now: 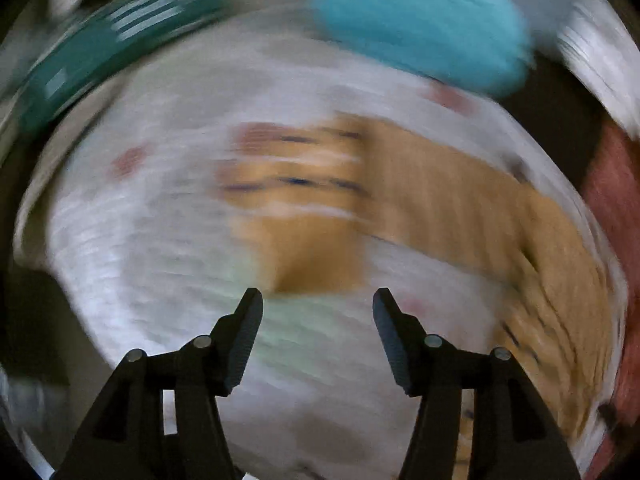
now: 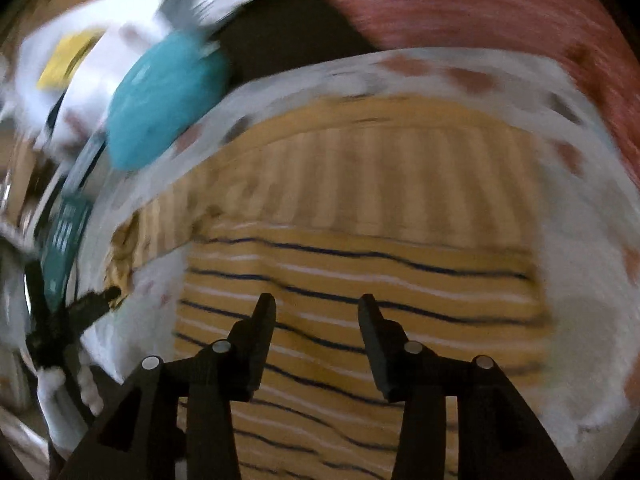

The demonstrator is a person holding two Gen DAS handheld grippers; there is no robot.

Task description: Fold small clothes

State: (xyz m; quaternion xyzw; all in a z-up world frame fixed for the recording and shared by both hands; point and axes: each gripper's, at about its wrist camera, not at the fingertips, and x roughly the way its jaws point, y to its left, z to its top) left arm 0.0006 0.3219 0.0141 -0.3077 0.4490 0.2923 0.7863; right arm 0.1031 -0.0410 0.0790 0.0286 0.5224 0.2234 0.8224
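Both views are blurred by motion. A small mustard-yellow garment with dark and white stripes (image 2: 360, 292) lies on a white sheet with reddish spots (image 2: 580, 300). It also shows in the left wrist view (image 1: 400, 200). My right gripper (image 2: 317, 304) is open and empty above the garment's striped part. My left gripper (image 1: 318, 298) is open and empty above the sheet (image 1: 140, 260), just short of the garment's near edge. My left gripper (image 2: 80, 312) shows as a dark shape at the left of the right wrist view.
A turquoise rounded object (image 1: 420, 24) (image 2: 164, 100) lies at the far edge of the sheet. A red cloth (image 2: 480, 8) (image 1: 616, 208) lies beyond the sheet. A dark teal item with white marks (image 1: 100, 52) lies at the far left.
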